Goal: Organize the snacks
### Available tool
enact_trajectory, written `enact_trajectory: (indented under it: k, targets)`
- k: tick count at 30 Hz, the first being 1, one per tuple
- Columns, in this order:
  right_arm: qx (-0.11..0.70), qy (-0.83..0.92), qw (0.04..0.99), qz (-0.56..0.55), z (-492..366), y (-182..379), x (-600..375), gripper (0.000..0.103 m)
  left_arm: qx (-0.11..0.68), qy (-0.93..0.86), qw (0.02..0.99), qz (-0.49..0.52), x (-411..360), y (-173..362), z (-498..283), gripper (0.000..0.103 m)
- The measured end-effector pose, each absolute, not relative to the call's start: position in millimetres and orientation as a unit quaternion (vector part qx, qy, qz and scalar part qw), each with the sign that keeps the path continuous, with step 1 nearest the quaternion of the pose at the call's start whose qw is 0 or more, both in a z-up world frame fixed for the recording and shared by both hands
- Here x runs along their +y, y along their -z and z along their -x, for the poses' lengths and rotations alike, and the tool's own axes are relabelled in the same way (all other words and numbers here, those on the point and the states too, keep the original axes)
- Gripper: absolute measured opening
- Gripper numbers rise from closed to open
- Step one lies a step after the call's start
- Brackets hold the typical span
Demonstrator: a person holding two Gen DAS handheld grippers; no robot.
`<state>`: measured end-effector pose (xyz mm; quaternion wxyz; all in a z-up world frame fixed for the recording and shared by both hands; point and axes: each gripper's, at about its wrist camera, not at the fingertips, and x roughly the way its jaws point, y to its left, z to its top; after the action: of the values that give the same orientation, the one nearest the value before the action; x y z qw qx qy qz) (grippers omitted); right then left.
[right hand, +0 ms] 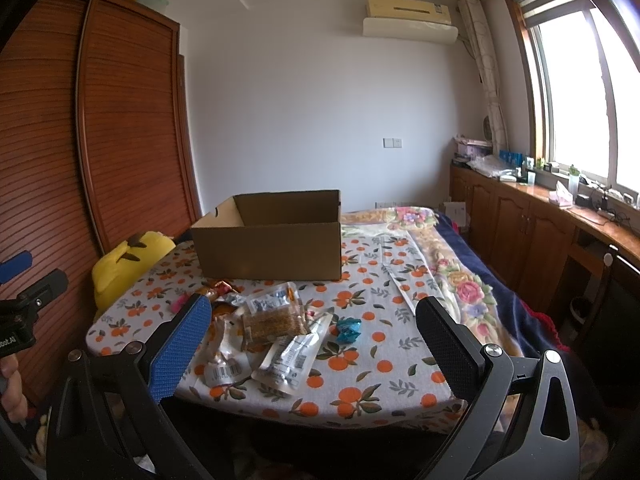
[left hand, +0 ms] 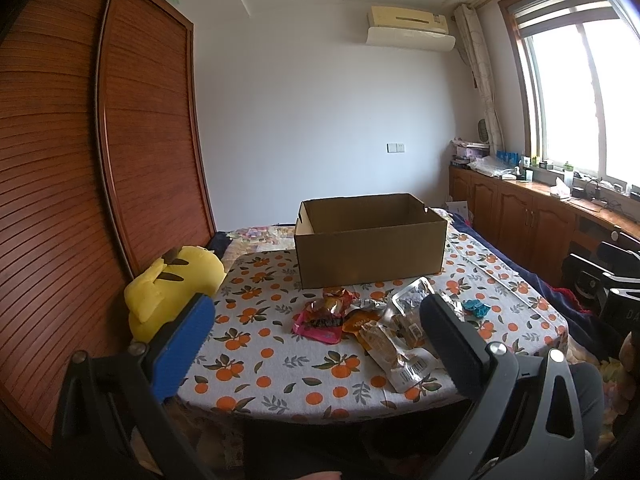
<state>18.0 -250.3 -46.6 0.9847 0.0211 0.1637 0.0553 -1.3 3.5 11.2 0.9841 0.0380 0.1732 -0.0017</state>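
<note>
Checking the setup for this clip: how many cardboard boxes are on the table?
1. The open cardboard box stands at the far side of the orange-print table, behind the snack packets. No other box shows in either view, though the box hides the space behind it.

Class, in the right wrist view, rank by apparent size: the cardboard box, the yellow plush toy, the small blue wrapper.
1. cardboard box
2. yellow plush toy, partly hidden behind the table edge, so its full size is unsure
3. small blue wrapper

Brown box [left hand: 370, 254] on orange-fruit-patterned cloth [left hand: 280, 364].
</note>
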Motion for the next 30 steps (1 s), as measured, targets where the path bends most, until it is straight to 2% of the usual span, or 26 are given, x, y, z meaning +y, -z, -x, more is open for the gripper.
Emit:
enact_trajectory:
  k: [13,30]
  targets:
    - [0.185,-0.056,0.981,-0.024,-25,66,-257,0.103,0.2,0.001,0.979,-0.044,-4,18,-15,0.103]
    - [0.26,-0.116,0.959,-0.006,-94,118,-260,0.103,0.295,0.057,0.954,-0.017,-30,87,-93,0.103]
